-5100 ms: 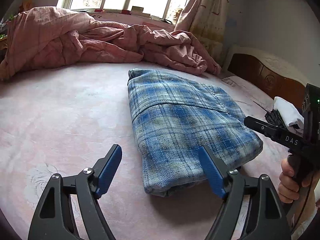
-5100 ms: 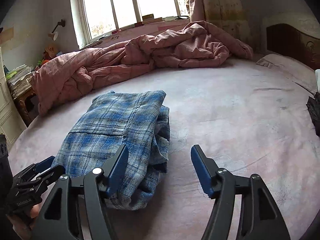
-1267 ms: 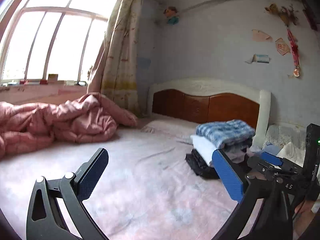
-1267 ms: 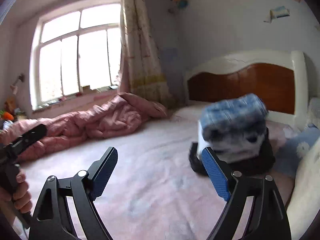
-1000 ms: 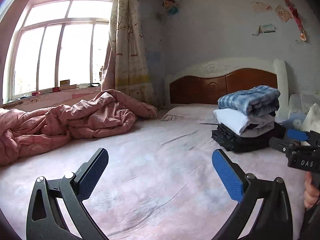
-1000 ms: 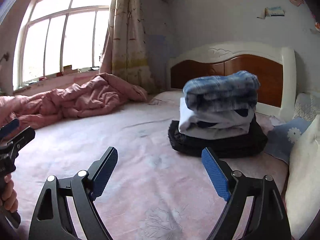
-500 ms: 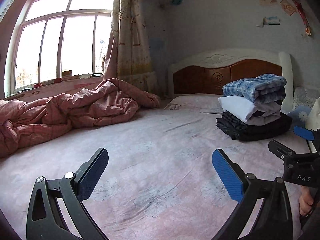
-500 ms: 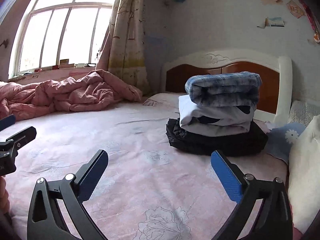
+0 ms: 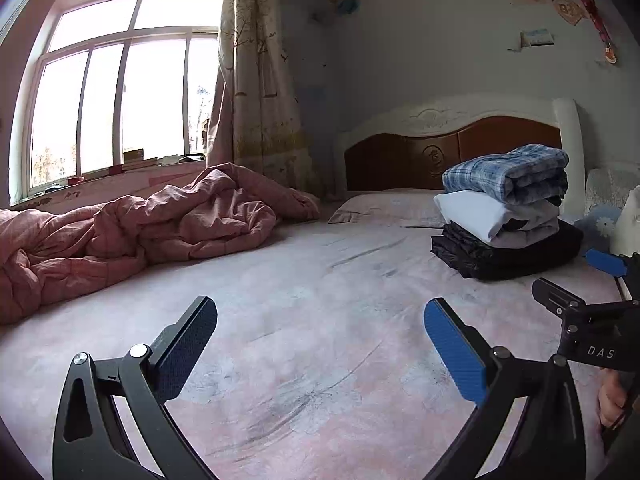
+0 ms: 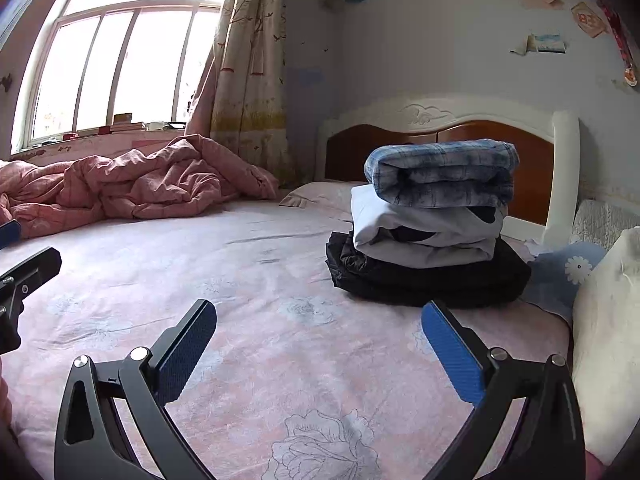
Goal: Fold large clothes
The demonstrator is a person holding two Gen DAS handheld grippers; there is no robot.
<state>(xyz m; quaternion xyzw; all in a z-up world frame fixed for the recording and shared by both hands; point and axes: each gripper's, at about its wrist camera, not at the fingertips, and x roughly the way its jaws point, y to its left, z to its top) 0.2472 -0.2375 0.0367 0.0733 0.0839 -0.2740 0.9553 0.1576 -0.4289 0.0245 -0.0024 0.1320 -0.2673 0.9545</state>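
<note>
A folded blue plaid garment (image 9: 508,172) (image 10: 440,176) lies on top of a stack near the headboard, over a folded white garment (image 9: 480,214) (image 10: 424,232) and a folded black one (image 9: 504,252) (image 10: 420,276). My left gripper (image 9: 320,340) is open and empty, low over the pink sheet, well short of the stack. My right gripper (image 10: 318,340) is open and empty, closer to the stack, which sits ahead and to its right. The right gripper also shows at the right edge of the left wrist view (image 9: 576,284).
A crumpled pink quilt (image 9: 140,232) (image 10: 132,188) lies along the window side of the bed. The wooden headboard (image 9: 400,160) stands behind the stack. A white pillow (image 10: 608,340) and a blue flowered cushion (image 10: 564,276) lie at the right.
The plaid garment went from the middle of the bed to the top of the stack. Both grippers have since drawn back from the stack and sit lower over the sheet.
</note>
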